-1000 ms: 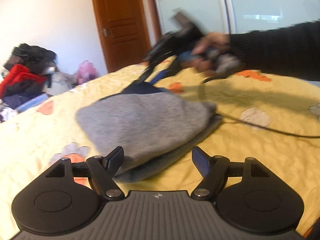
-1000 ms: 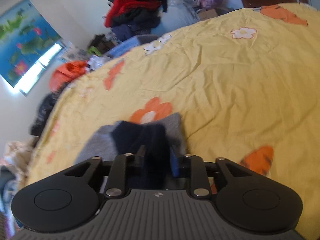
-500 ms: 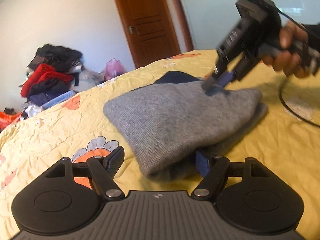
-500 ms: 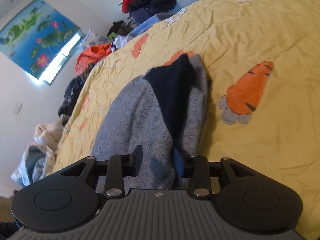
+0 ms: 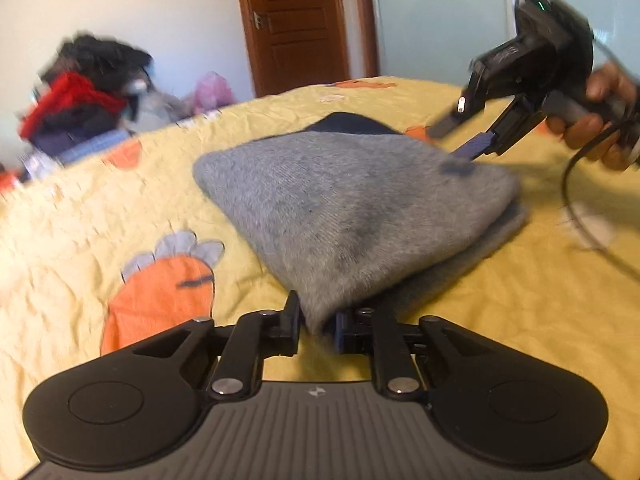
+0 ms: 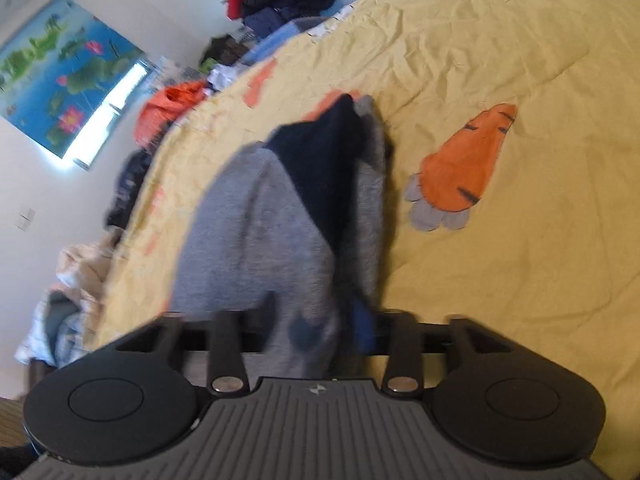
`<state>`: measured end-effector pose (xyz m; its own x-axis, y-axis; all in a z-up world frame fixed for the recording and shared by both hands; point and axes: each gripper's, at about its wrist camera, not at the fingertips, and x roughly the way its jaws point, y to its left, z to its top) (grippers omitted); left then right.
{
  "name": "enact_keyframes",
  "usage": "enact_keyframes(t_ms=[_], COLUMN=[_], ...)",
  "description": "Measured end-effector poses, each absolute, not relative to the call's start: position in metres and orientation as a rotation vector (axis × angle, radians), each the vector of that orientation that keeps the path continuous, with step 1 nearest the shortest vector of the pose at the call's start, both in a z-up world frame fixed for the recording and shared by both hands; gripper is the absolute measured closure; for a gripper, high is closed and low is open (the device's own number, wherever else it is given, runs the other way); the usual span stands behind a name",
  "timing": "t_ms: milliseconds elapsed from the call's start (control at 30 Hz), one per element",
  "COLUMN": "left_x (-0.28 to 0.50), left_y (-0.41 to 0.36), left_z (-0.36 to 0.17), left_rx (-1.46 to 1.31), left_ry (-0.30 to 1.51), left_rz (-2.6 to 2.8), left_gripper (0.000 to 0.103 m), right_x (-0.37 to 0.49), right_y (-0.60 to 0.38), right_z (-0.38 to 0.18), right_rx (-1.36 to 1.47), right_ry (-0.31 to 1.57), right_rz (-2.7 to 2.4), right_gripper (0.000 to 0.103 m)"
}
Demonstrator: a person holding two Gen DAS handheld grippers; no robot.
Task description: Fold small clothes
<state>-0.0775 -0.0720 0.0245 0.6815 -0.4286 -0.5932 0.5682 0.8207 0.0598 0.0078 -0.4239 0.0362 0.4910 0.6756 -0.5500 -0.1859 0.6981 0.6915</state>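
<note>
A small grey knit garment [image 5: 352,208] with a dark navy part [image 5: 352,122] lies folded on the yellow bedsheet [image 5: 80,216]. My left gripper [image 5: 318,322] is shut on its near corner. My right gripper [image 5: 456,140] hovers at the garment's far right edge, jaws apart. In the right wrist view the grey garment [image 6: 256,240] with its navy part [image 6: 320,160] lies between the spread fingers of the right gripper [image 6: 316,322], which do not pinch it.
The sheet has orange carrot prints [image 5: 160,292] [image 6: 468,164]. A pile of red and dark clothes [image 5: 80,100] sits beyond the bed's far left edge. A wooden door [image 5: 292,20] stands behind. A black cable [image 5: 580,208] trails on the right.
My left gripper moved in and closed on the garment's near corner. My right gripper let go of the navy part, opened, and now sits over the garment's edge.
</note>
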Motion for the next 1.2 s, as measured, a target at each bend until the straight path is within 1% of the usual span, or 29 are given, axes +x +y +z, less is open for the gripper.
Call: enact_keyframes(t_ms=[33,67,100,133,167,300,367,433,467,500,567,633,667,700,733,767,800,867,967,1067,1133,1167,1200], left_x=[-0.077,-0.075,-0.071,-0.063,-0.054,0.007,0.034,0.058,0.067,0.078,0.091,0.096,0.098,0.098,0.096,0.095,0.092,0.083,0.072,0.068,0.075,0.074,0.07], left_y=[-0.059,-0.045,-0.032,-0.019,-0.007,0.014,0.003,-0.016,-0.025,-0.033,-0.045,-0.052,-0.053,-0.052,-0.049,-0.047,-0.044,-0.038,-0.019,0.012,0.028,0.035,0.042], left_z=[0.03,0.035,0.039,0.044,0.047,0.033,0.023,0.016,0.013,0.01,0.008,0.009,0.01,0.011,0.013,0.015,0.02,0.033,0.048,0.05,0.041,0.037,0.034], left_rx=[0.189,0.119,0.041,-0.064,-0.18,-0.629,-0.689,-0.698,-0.708,-0.717,-0.713,-0.69,-0.664,-0.646,-0.639,-0.622,-0.589,-0.525,-0.448,-0.432,-0.451,-0.47,-0.488], left_ry=[0.615,0.632,0.649,0.661,0.665,0.777,0.84,0.9,0.92,0.94,0.918,0.922,0.933,0.942,0.944,0.944,0.937,0.904,0.858,0.848,0.865,0.867,0.866], left_rz=[-0.591,-0.601,-0.598,-0.591,-0.586,-0.567,-0.544,-0.562,-0.585,-0.602,-0.604,-0.561,-0.532,-0.523,-0.524,-0.524,-0.52,-0.507,-0.47,-0.421,-0.378,-0.36,-0.346], left_gripper=[0.075,0.056,0.029,0.02,0.017,0.017,0.017,0.018,0.018,0.019,0.019,0.035,0.054,0.059,0.061,0.064,0.067,0.069,0.069,0.068,0.063,0.055,0.047], right_x=[0.002,-0.002,-0.003,0.001,0.007,0.03,0.038,0.045,0.049,0.052,0.057,0.059,0.058,0.058,0.059,0.06,0.058,0.057,0.061,0.066,0.071,0.073,0.073], right_y=[-0.431,-0.439,-0.446,-0.447,-0.45,-0.443,-0.434,-0.425,-0.421,-0.418,-0.411,-0.401,-0.394,-0.385,-0.376,-0.369,-0.365,-0.356,-0.333,-0.3,-0.283,-0.279,-0.278], right_z=[0.041,0.044,0.045,0.044,0.039,0.015,0.012,0.011,0.01,0.008,0.007,0.008,0.008,0.009,0.009,0.006,0.005,0.008,0.011,0.012,0.008,0.005,0.003], right_rx=[0.626,0.644,0.655,0.657,0.654,0.704,0.71,0.719,0.735,0.749,0.77,0.76,0.738,0.697,0.649,0.629,0.639,0.635,0.654,0.613,0.594,0.596,0.609], right_ry=[0.877,0.846,0.834,0.838,0.851,0.911,0.895,0.887,0.882,0.88,0.876,0.873,0.872,0.889,0.913,0.932,0.921,0.904,0.91,0.908,0.913,0.919,0.932], right_rz=[0.554,0.54,0.529,0.509,0.477,0.43,0.439,0.46,0.465,0.467,0.476,0.476,0.462,0.455,0.441,0.439,0.448,0.485,0.554,0.61,0.621,0.615,0.611], right_gripper=[0.021,0.017,0.017,0.017,0.017,0.018,0.016,0.009,0.003,0.002,0.001,0.002,0.01,0.028,0.042,0.066,0.067,0.069,0.07,0.07,0.07,0.066,0.059])
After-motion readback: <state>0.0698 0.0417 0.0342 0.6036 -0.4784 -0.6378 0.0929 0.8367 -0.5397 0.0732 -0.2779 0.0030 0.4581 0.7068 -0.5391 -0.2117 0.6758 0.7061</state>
